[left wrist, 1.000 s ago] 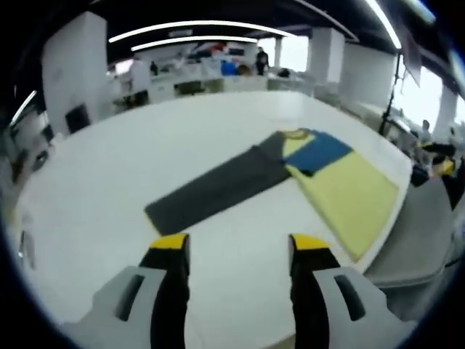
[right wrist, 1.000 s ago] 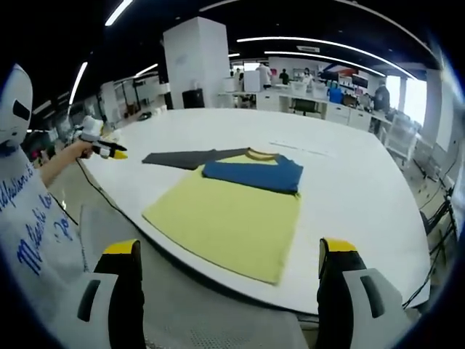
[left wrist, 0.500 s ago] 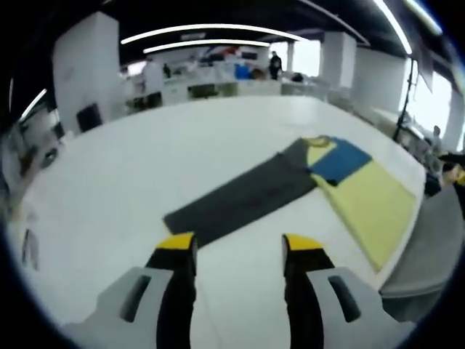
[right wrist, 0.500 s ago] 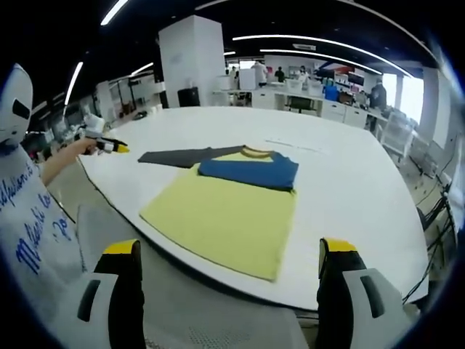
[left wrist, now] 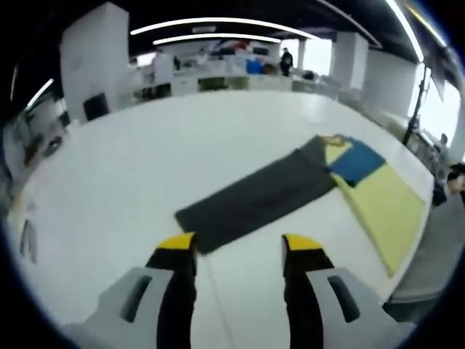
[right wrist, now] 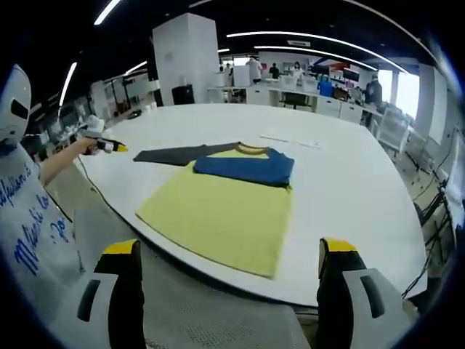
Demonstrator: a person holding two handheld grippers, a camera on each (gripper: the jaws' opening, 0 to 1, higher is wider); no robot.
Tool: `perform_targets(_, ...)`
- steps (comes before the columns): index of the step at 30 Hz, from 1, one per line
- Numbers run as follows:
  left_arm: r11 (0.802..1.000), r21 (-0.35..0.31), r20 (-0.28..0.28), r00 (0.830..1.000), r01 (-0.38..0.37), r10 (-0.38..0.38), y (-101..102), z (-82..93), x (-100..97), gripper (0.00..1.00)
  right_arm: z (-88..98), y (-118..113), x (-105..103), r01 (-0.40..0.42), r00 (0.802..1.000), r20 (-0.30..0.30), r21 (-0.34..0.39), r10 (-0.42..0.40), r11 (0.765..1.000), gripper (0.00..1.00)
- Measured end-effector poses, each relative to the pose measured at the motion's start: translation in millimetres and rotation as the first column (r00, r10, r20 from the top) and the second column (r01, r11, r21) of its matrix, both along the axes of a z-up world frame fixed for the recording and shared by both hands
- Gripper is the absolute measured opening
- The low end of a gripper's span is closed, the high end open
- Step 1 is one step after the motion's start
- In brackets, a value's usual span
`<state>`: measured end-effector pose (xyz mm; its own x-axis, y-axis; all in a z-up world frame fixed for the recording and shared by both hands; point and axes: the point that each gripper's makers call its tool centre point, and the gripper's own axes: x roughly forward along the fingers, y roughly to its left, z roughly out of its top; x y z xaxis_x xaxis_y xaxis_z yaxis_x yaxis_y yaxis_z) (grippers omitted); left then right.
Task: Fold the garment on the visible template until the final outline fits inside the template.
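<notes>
The garment lies flat on a big white table point(right wrist: 349, 182). Its yellow body point(right wrist: 218, 214) reaches the near table edge, a blue sleeve point(right wrist: 245, 166) is folded across the chest, and a dark grey sleeve point(right wrist: 171, 154) stretches out to the left. In the left gripper view the grey sleeve point(left wrist: 254, 200) runs diagonally, its end just beyond my left gripper point(left wrist: 240, 246), which is open and holds nothing. Beyond the sleeve lie the blue sleeve point(left wrist: 357, 158) and yellow body point(left wrist: 385, 203). My right gripper point(right wrist: 229, 251) hangs open off the table's edge, short of the yellow hem. I cannot make out a template outline.
A hand holds the left gripper point(right wrist: 102, 144) at the table's left side. A person's white shirt point(right wrist: 29, 233) with blue writing stands at the left. Grey floor point(right wrist: 218, 313) lies below the table edge. A white pillar point(right wrist: 185, 62), desks and people stand far behind.
The left gripper has come closer to the end of the grey sleeve, which now sits just ahead of its jaws. The right gripper view has barely shifted. The garment has not moved.
</notes>
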<state>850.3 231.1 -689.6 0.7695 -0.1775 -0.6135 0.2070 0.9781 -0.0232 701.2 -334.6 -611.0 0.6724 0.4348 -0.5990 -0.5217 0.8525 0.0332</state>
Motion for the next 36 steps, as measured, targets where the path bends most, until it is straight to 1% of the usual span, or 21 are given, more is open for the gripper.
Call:
perform_targets(2,1.000,0.002,0.008,1.000,0.003,-0.003,2.0,0.2,4.0,0.37,-0.2,0.4,0.3,-0.003,1.000,-0.001,-0.002,0.003,1.000,1.00)
perform_targets(4,1.000,-0.006,0.008,1.000,0.000,0.000,2.9,-0.6,7.5,0.36,-0.8,0.6,0.2,-0.002,1.000,-0.005,-0.002,0.002,1.000,1.00)
perform_targets(8,1.000,0.009,-0.003,1.000,0.007,-0.007,4.4,-5.5,13.0,0.34,-1.0,0.7,-0.4,-0.002,1.000,-0.010,-0.004,0.002,1.000,1.00)
perform_targets(11,1.000,0.007,-0.004,1.000,0.002,-0.002,7.2,-7.7,16.7,0.31,-2.0,-0.6,-1.3,-0.002,1.000,-0.017,-0.014,0.001,1.000,1.00)
perform_targets(13,1.000,0.005,-0.008,1.000,-0.003,0.003,8.6,-9.7,18.5,0.31,-2.8,0.7,-3.2,-0.014,1.000,-0.024,-0.015,0.013,1.000,1.00)
perform_targets(16,0.999,0.034,-0.025,1.000,-0.003,0.004,11.3,-13.4,18.8,0.32,-1.4,3.0,-3.9,-0.019,1.000,-0.021,-0.007,0.018,1.000,1.00)
perform_targets(18,1.000,0.028,-0.029,1.000,-0.003,0.004,11.2,-15.5,19.7,0.31,-0.1,2.0,-2.9,-0.013,1.000,-0.013,-0.008,0.013,1.000,1.00)
perform_targets(19,1.000,0.029,-0.033,0.999,-0.004,0.005,11.7,-17.4,20.3,0.30,0.3,1.0,-2.4,-0.008,1.000,-0.012,-0.008,0.008,1.000,1.00)
perform_targets(21,1.000,0.019,-0.035,0.999,-0.005,0.006,12.8,-19.6,21.5,0.23,0.0,0.0,-2.2,-0.005,1.000,-0.014,-0.011,0.005,1.000,1.00)
perform_targets(22,1.000,0.008,-0.035,0.999,-0.011,0.011,13.3,-20.1,22.1,0.21,-0.3,-0.5,-2.2,-0.006,1.000,-0.015,-0.014,0.005,1.000,1.00)
perform_targets(25,1.000,0.002,-0.029,0.999,-0.028,0.028,16.3,-21.0,24.0,0.22,-0.6,0.0,-2.3,-0.005,1.000,-0.018,-0.012,0.005,1.000,1.00)
perform_targets(27,1.000,0.000,-0.031,0.999,-0.031,0.030,17.8,-22.4,25.1,0.21,-1.2,0.2,-2.2,-0.004,1.000,-0.020,-0.012,0.004,1.000,1.00)
perform_targets(32,0.999,0.014,-0.049,0.998,-0.043,0.044,25.2,-29.7,27.8,0.21,-2.4,0.9,-1.8,-0.006,1.000,-0.027,-0.015,0.006,1.000,1.00)
perform_targets(36,0.999,-0.005,-0.058,0.997,-0.054,0.053,25.0,-32.5,29.5,0.20,-3.2,2.3,-1.5,-0.008,0.999,-0.032,-0.013,0.007,1.000,1.00)
